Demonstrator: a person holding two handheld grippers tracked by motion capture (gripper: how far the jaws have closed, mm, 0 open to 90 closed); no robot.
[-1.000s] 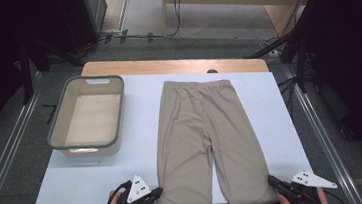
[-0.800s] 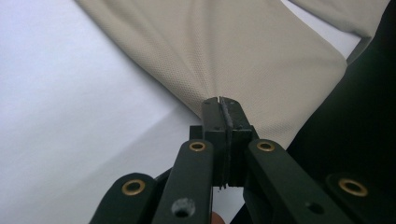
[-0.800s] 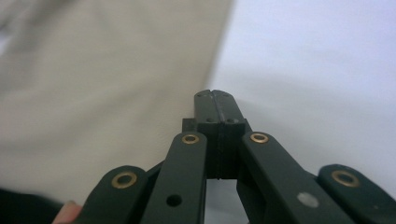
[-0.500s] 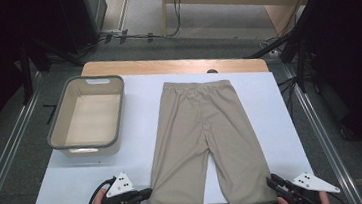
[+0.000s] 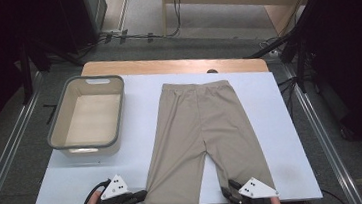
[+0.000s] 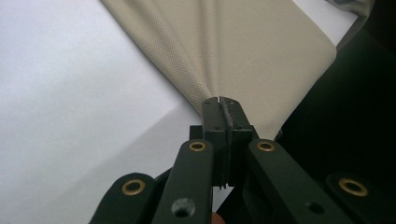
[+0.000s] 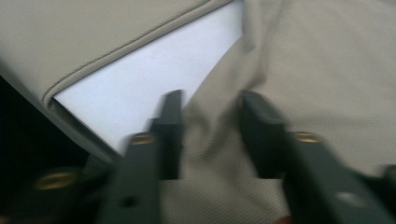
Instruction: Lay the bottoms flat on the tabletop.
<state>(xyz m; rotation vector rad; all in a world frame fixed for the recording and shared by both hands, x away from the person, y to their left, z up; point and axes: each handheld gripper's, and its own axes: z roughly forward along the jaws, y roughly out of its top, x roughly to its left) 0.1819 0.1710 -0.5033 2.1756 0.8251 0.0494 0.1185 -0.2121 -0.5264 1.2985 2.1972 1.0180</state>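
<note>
Now left gripper (image 6: 219,103) clamps trouser hem (image 6: 224,56); right gripper (image 7: 210,135) fingers (closing) straddle fabric.

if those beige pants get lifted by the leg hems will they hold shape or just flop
Probably flop: the beige pants bunch into folds where the left gripper pinches the hem. The thin knit looks light. It wrinkles between the right gripper jaws, so it will likely drape and drag.
</note>
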